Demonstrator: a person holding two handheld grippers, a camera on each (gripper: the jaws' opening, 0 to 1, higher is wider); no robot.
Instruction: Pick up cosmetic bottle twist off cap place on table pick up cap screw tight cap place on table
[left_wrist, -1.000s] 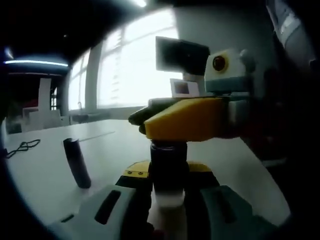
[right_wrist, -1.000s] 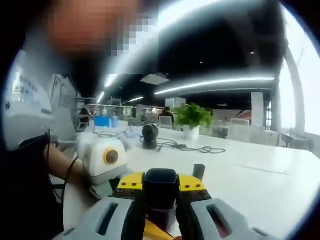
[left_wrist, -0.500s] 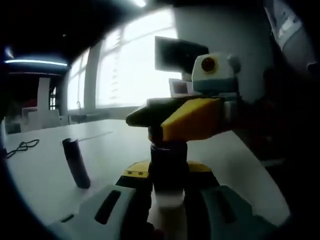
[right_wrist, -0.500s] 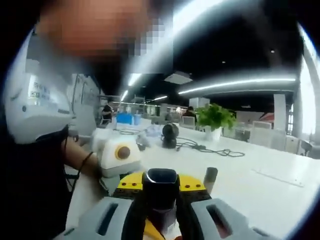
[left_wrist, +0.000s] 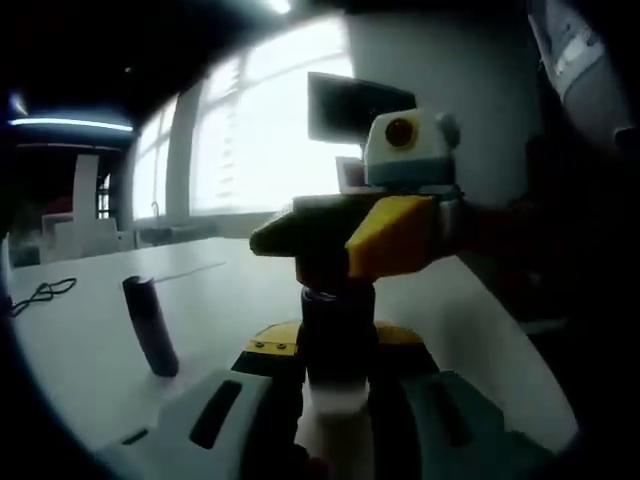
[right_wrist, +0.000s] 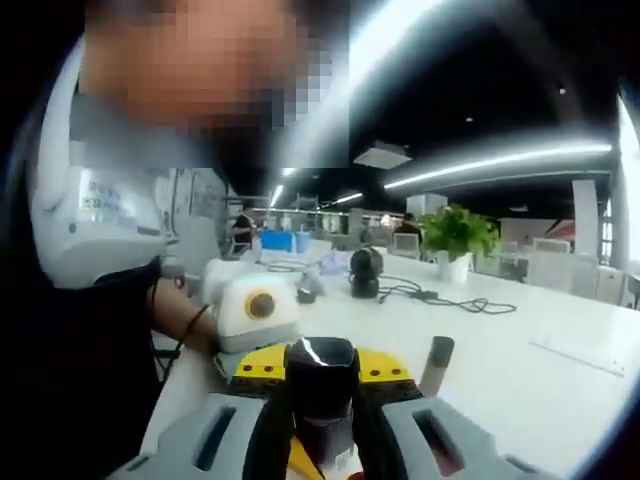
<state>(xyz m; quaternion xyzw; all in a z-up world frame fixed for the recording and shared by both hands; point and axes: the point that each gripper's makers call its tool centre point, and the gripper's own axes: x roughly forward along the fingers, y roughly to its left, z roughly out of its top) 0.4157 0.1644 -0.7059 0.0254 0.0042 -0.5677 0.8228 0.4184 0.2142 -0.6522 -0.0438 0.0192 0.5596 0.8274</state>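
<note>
In the left gripper view, the left gripper (left_wrist: 335, 420) stands with its pale grey jaws closed tight on the pale lower body of the cosmetic bottle (left_wrist: 338, 345), which is held upright above the white worktop (left_wrist: 90, 345). The bottle's base is cut off at the bottom of the view, and blur hides any label. The right gripper (left_wrist: 330, 240), yellow and black, reaches in from the right with its jaws pressed on the bottle's dark glossy cap (left_wrist: 337, 300); the jaw tips cover the cap's top, so whether the cap is seated or loosened cannot be told.

In the right gripper view, the same cap (right_wrist: 320, 365) sits clamped between that gripper's own jaws, the bottle beneath it hidden. A dark slender cylinder (left_wrist: 150, 325) stands slightly tilted on the worktop to the left, well apart from the bottle. A thin black cable (left_wrist: 40, 293) lies near the far left edge, partly lost in the dimness there.
</note>
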